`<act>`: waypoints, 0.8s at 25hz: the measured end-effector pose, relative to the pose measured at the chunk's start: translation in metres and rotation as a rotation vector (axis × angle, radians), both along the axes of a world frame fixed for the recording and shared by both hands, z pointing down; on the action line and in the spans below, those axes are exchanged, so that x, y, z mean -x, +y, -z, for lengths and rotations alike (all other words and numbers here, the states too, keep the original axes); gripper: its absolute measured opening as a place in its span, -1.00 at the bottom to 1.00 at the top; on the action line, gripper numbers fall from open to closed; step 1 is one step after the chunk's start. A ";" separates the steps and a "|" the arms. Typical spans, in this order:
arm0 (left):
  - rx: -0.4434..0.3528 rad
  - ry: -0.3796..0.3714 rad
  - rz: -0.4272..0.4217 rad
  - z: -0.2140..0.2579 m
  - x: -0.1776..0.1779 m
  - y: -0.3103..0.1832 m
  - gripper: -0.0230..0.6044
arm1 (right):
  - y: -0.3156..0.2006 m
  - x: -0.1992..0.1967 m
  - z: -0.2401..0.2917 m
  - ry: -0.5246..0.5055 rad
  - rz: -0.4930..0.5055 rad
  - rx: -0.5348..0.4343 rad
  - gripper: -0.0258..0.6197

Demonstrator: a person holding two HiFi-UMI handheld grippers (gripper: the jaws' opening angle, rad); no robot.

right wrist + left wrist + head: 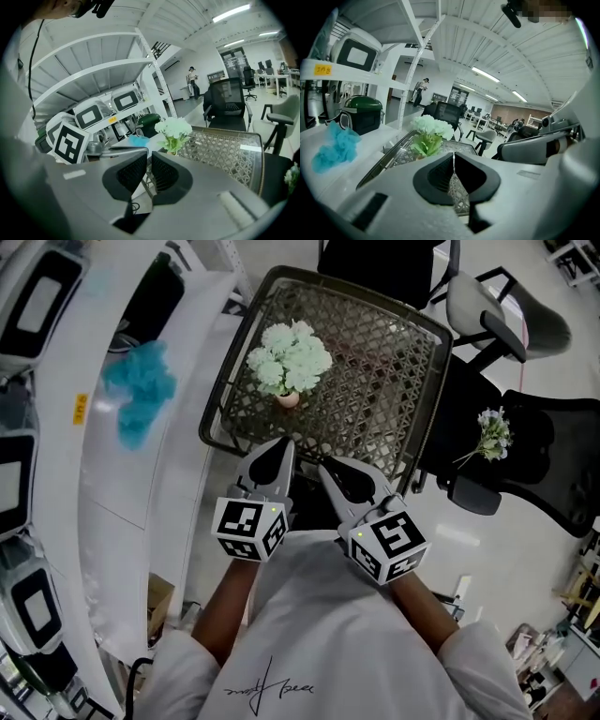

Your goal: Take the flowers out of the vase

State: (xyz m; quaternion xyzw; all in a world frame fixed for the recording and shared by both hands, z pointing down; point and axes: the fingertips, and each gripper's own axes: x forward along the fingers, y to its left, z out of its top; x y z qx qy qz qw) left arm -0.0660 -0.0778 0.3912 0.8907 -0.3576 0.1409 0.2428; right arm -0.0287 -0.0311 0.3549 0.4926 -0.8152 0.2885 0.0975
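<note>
The left gripper (284, 444) has its jaws together and the right gripper (323, 465) has them a sliver apart, both empty by the near edge of the table (228, 381), with the white flowers (290, 357) standing in their small vase (288, 398) just ahead of them.

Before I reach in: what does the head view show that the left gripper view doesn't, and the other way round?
Only the head view: a flower sprig on the black chair right of the lattice table, and the left gripper and right gripper from above, short of the vase. Only the left gripper view: a green appliance on the shelf and a distant person. Both: the flowers, that table, the blue fluffy cloth.
</note>
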 end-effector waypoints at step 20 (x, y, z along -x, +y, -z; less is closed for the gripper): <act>0.074 -0.041 0.003 -0.064 -0.006 -0.055 -0.69 | -0.020 0.000 -0.022 0.018 -0.006 0.084 -0.82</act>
